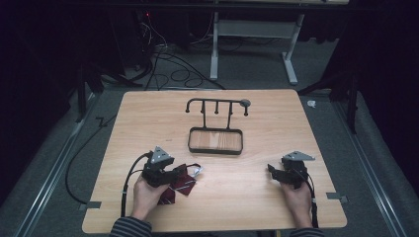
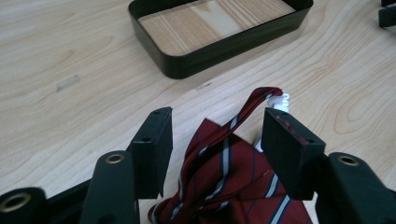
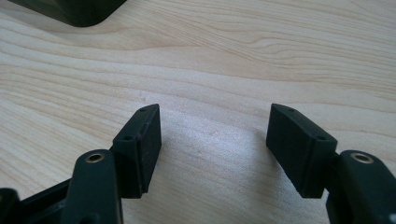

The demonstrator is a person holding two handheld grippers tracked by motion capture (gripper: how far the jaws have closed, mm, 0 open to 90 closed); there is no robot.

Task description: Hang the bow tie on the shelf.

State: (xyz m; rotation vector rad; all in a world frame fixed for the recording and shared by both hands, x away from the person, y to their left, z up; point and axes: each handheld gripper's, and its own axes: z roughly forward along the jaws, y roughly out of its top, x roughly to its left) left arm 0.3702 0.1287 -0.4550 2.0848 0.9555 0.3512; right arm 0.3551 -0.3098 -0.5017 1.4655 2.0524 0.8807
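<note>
One striped burgundy necktie (image 2: 233,186), bunched on table (image 1: 247,192) near front-left edge, between left gripper (image 2: 217,140) jaws: spread wide, pads not pressing. Right gripper (image 3: 215,144): agape, empty. Advised: lower over thickest fold, close squarely, avoid white label (image 2: 280,100).

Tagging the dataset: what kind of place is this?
Probably a lab recording booth: a light wooden table ringed by black curtains, loose black cables on the grey floor, and a white-legged desk frame behind.
</note>
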